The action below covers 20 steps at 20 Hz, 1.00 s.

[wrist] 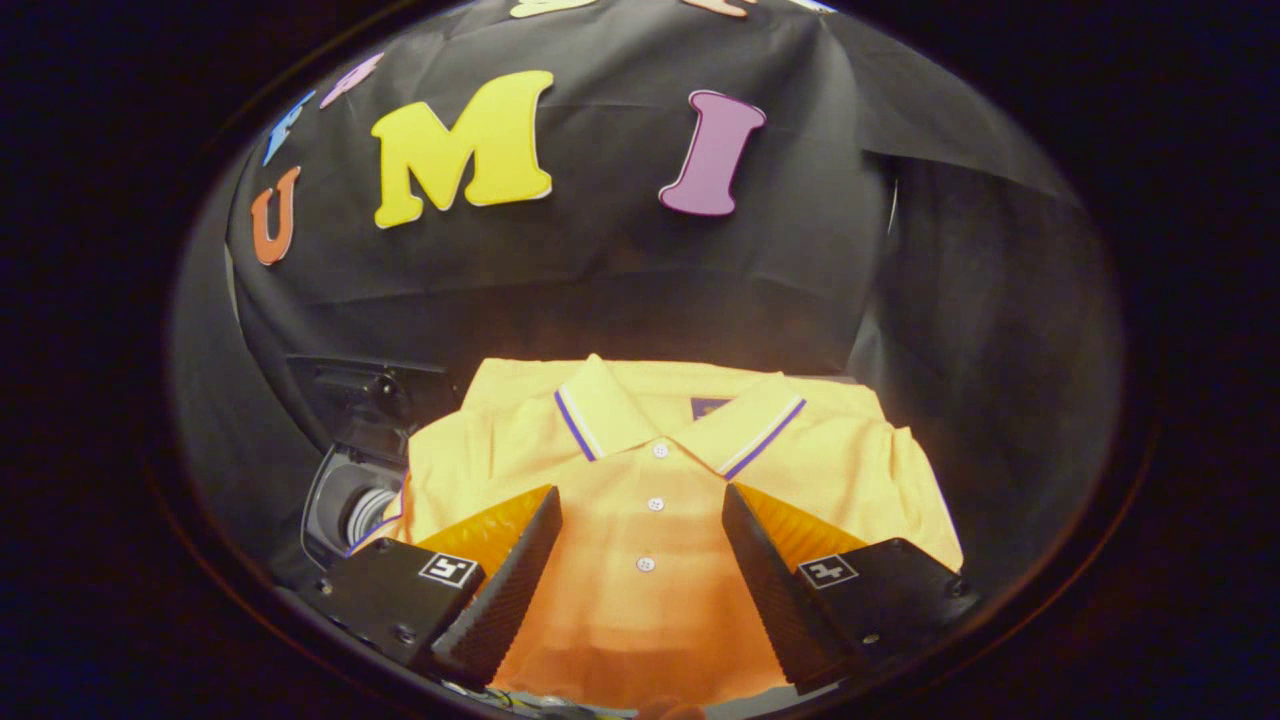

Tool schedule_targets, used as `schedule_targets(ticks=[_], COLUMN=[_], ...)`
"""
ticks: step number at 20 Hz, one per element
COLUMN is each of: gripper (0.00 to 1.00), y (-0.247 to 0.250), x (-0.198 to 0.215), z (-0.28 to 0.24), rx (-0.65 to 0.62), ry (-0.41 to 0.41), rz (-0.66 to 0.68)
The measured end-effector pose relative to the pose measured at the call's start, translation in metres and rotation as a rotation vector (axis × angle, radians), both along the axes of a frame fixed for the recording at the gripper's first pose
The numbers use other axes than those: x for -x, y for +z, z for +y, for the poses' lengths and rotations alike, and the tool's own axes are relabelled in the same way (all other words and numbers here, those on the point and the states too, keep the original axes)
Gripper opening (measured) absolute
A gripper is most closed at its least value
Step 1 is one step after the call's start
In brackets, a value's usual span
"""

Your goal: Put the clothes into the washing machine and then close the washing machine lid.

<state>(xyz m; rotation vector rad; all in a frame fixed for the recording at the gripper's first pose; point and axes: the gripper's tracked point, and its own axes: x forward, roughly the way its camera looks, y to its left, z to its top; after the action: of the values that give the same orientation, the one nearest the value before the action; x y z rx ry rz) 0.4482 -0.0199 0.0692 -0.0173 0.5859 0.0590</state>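
A folded yellow polo shirt (655, 470) with a striped collar and white buttons lies flat just ahead of and under my fingers. My gripper (642, 505) is open, its two fingers spread wide over the shirt's button placket, with nothing pressed between them. To the left of the shirt, beyond the left finger, the washing machine (350, 500) shows its round opening and grey drum, with its dark lid (365, 395) raised behind the opening. The shirt's left sleeve edge lies close to the opening.
Black cloth forms the booth wall behind the shirt and the machine. A dark folded cloth panel (980, 330) hangs to the right of the shirt.
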Motion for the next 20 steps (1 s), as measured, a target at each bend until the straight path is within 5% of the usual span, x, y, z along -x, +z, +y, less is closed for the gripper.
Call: schedule_targets(ticks=[12, 18, 19, 20], gripper=[0.98, 0.4, 0.21, 0.13], y=[-0.017, -0.012, -0.013, -0.01], x=[0.007, 0.008, 0.009, 0.009], z=[0.0, -0.004, -0.003, -0.004], rx=[-0.024, -0.048, -0.064, -0.076], ry=[0.029, 0.046, 0.039, 0.034], rz=[0.184, 0.217, 0.224, 0.235])
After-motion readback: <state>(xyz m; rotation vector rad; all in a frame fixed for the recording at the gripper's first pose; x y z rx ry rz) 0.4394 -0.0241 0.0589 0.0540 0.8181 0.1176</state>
